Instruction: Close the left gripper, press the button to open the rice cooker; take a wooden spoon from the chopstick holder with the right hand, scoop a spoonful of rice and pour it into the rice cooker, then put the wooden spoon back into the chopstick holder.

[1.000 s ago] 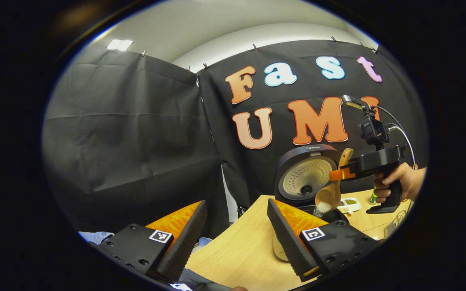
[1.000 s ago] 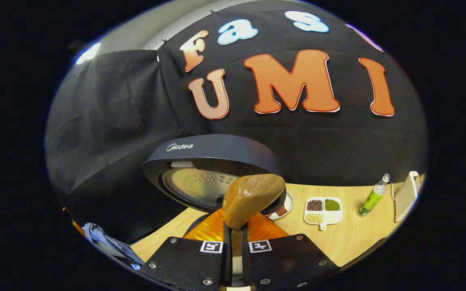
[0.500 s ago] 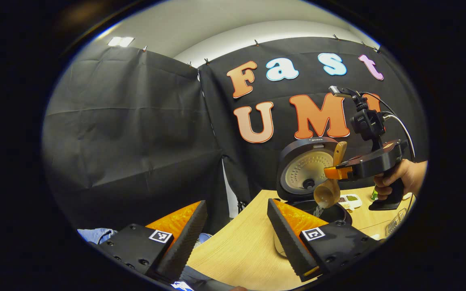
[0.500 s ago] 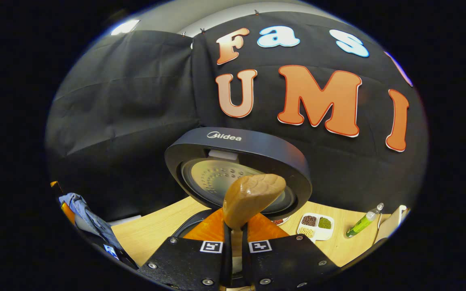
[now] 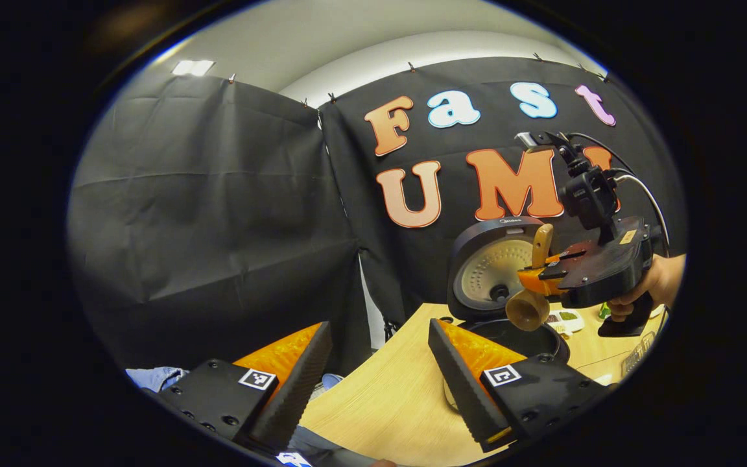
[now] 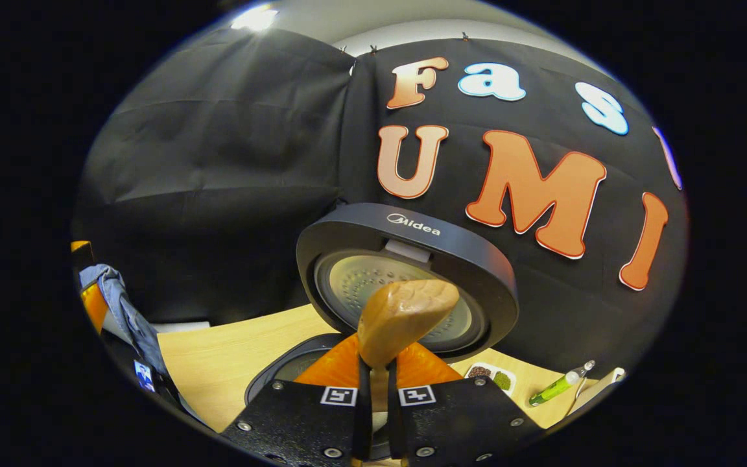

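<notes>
The right tongs (image 6: pixel 373 383) are clamped on the handle of the wooden spoon (image 6: pixel 404 318), whose long axis runs steeply across them: bowl (image 5: pixel 526 309) tipped down over the open rice cooker (image 5: pixel 509 334), handle end (image 5: pixel 542 241) pointing up before the raised lid (image 6: pixel 406 279). The left tongs (image 5: pixel 380 376) hang wide and empty, nearer the tabletop (image 5: pixel 380 402) edge, so the return to the chopstick holder likely falls to the right hand (image 5: pixel 655 285).
</notes>
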